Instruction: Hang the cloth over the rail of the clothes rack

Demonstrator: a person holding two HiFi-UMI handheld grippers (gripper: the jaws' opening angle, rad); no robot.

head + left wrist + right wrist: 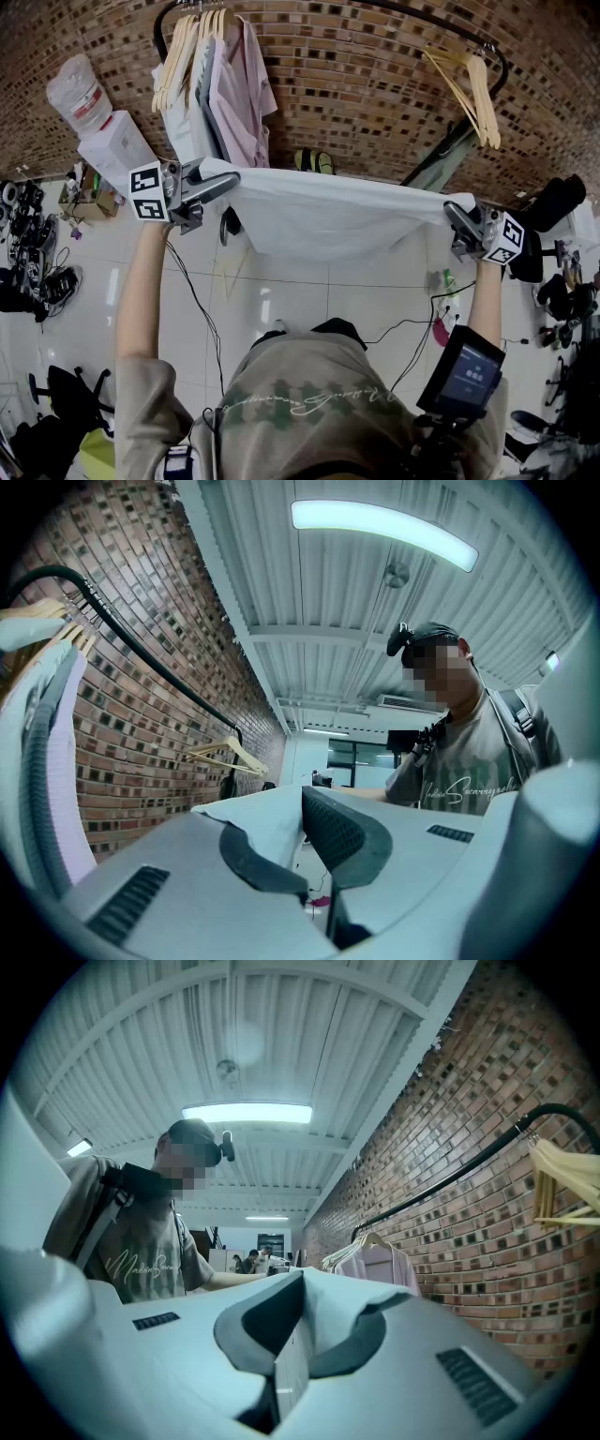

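A white cloth [337, 211] is stretched wide between my two grippers, held up at arm's length in the head view. My left gripper [225, 180] is shut on the cloth's left corner [272, 827]. My right gripper [454, 214] is shut on the right corner [328, 1302]. The black curved rail of the clothes rack [441, 21] runs above and beyond the cloth, along the brick wall. The rail [141, 653] shows to the left in the left gripper view and the rail [450, 1180] shows to the right in the right gripper view.
Pale and pink garments [220, 89] hang on wooden hangers at the rail's left end. Empty wooden hangers [469, 89] hang at its right end. A white bag and box [98, 122] stand at the left by the wall. Cables and clutter lie on the tiled floor.
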